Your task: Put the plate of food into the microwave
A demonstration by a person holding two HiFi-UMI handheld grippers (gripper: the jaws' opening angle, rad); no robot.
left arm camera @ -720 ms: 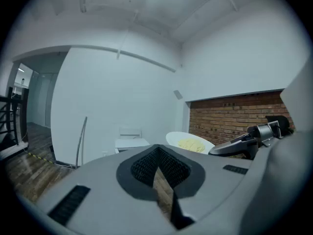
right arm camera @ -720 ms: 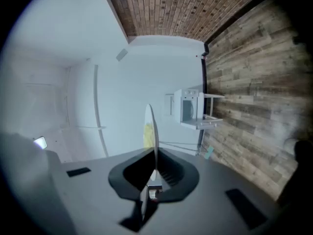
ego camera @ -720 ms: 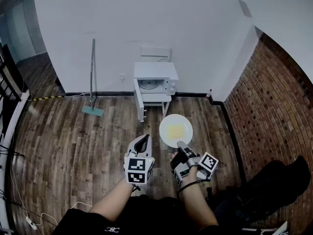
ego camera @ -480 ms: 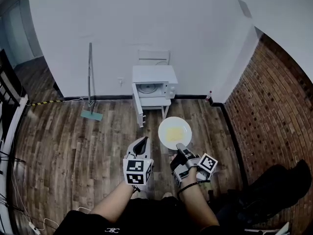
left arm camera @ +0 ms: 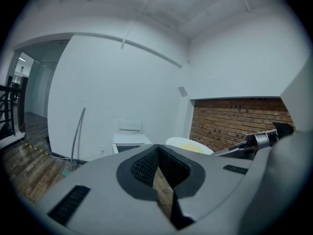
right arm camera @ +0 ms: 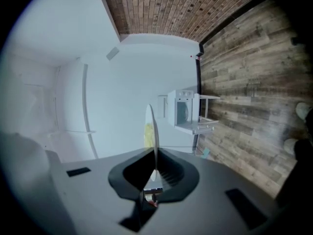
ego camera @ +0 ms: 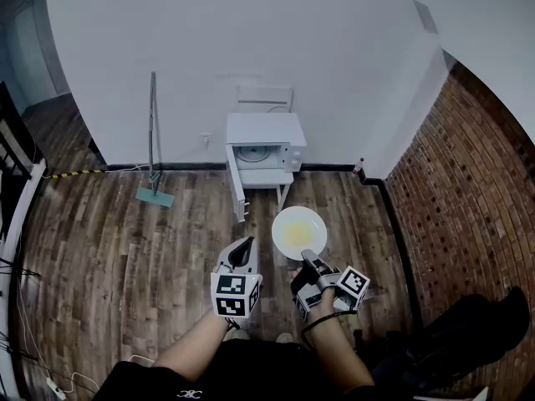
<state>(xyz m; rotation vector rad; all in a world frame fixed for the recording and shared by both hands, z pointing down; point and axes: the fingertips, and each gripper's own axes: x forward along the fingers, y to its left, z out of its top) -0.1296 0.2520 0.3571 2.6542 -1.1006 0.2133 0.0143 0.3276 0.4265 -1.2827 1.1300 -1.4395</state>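
Plate barely shifted; right fingers clamp rim; left fingers closed, empty.

A plain indoor room with one corner fitted out as a kitchen, closer to a test space than a lived-in home. The floor is dark wood planking edged by a black skirting. A smooth white wall spans the far side and meets a red brick wall on the right. Against the white wall a white microwave, door open, sits on a small white desk. A mop leans nearby, yellow-and-black tape lies on the floor, and loose cables trail along the left edge
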